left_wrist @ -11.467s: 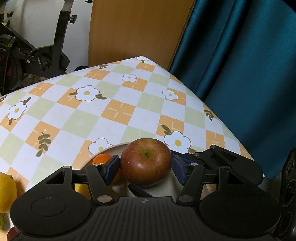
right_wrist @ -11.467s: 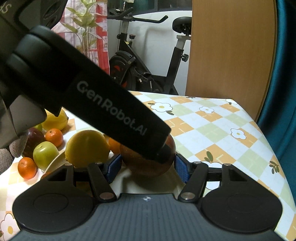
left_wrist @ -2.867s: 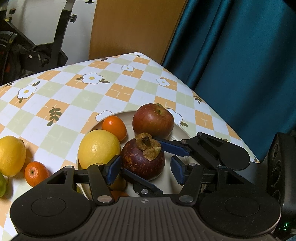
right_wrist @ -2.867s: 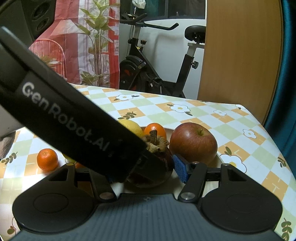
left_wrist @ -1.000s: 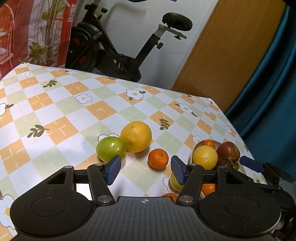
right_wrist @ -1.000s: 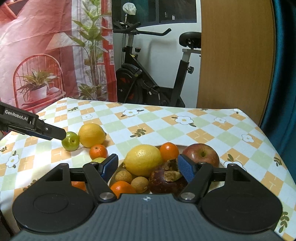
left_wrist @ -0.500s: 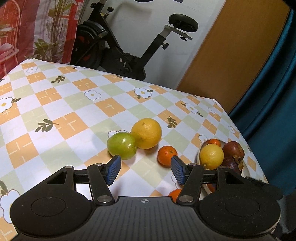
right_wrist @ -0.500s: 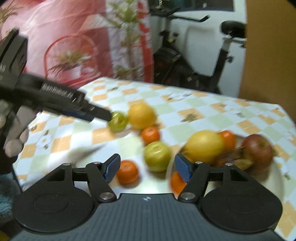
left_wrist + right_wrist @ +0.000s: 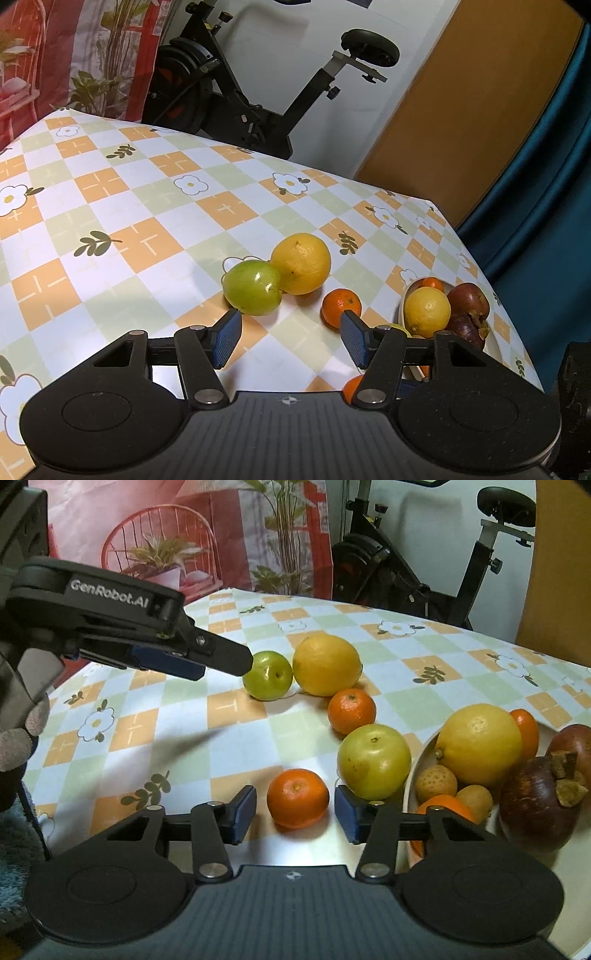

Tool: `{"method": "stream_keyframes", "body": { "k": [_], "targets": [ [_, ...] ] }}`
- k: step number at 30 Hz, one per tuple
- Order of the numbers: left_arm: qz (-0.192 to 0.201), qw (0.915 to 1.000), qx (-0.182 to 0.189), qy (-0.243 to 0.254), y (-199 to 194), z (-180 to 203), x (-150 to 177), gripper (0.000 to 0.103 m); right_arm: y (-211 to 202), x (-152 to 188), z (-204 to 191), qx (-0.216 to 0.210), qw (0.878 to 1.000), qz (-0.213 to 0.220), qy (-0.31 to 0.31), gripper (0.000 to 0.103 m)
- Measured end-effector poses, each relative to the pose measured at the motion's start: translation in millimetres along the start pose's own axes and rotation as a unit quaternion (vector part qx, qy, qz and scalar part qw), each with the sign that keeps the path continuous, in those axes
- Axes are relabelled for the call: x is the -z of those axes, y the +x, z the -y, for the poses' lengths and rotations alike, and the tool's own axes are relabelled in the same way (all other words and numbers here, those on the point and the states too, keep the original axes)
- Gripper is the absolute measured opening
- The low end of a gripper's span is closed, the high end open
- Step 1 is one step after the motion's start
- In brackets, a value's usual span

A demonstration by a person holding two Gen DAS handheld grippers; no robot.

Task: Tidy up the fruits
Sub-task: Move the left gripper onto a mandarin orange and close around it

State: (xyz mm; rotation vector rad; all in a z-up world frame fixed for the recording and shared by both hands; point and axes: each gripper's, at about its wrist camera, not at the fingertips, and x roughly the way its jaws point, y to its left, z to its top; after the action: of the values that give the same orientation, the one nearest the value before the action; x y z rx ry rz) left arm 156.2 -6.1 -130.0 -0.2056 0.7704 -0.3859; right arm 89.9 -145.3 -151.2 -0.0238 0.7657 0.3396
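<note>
light: dim, warm | focus: sharp | edges: fisheye-bent, dark corners

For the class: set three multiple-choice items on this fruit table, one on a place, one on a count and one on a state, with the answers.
1. Where is the mangosteen?
A on the plate
B on the tablecloth
C in a gripper

2. How many mandarins lie on the tablecloth, off the plate?
A none
B two
C four

3. The mandarin at the right gripper is:
A lifted
B on the cloth between the fingers, ungripped
C on the plate

Answers:
1 A, it sits inside the rim.
2 B, one lies farther out and one at the gripper.
3 B, the jaws are closing, with a gap showing on each side.
</note>
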Motion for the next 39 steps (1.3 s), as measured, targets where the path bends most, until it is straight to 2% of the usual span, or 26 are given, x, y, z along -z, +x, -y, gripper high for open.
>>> {"method": "stream_keyframes", "body": {
  "k": [2, 8, 16, 20, 22, 26, 29, 33, 39],
  "targets": [
    [0.0, 1.0, 0.002, 0.0, 0.8, 0.2, -0.1, 0.061, 2.0, -0.7, 0.8, -0.001, 1.0, -0.002, 0.001, 0.041],
    [0.002, 1.0, 0.003, 0.004, 2.5, 3.4, -1.0, 0.059, 1.2, -0.4, 3.2, -0.009, 1.0, 0.002, 0.004, 0.039],
    [0.014, 0.9998, -0.001, 0.012, -1.6, 14.1, -4.6, 0.056, -22.1, -5.7, 5.3, -0.02, 0.998, 0.052, -0.001, 0.039],
    [0.025, 0.9993, 0.005, 0.026, -3.9, 24.9, -12.2, 0.05, -36.2, -8.5, 12.5, -0.014, 0.997, 0.08, 0.002, 0.039],
    [0.031, 0.9989, 0.002, 0.035, -2.7, 31.9, -17.8, 0.043, -42.5, -9.2, 19.0, -0.006, 0.996, 0.092, 0.006, 0.039],
    [0.021, 0.9992, 0.001, 0.033, 10.2, 41.9, -26.1, 0.043, -53.2, -9.2, 35.8, 0.01, 0.993, 0.112, 0.022, 0.039],
    [0.0, 0.9994, 0.0, 0.034, 27.9, 50.5, -26.8, 0.043, -60.6, -8.2, 49.6, 0.021, 0.992, 0.123, 0.034, 0.039],
    [-0.02, 0.9986, -0.025, 0.043, 53.0, 58.9, -20.9, 0.043, -72.5, -4.4, 65.1, 0.038, 0.989, 0.137, 0.049, 0.039],
    [-0.03, 0.9978, -0.039, 0.044, 69.7, 61.3, -16.3, 0.043, -88.2, 4.0, 83.5, 0.056, 0.986, 0.147, 0.063, 0.039]
  ]
}}
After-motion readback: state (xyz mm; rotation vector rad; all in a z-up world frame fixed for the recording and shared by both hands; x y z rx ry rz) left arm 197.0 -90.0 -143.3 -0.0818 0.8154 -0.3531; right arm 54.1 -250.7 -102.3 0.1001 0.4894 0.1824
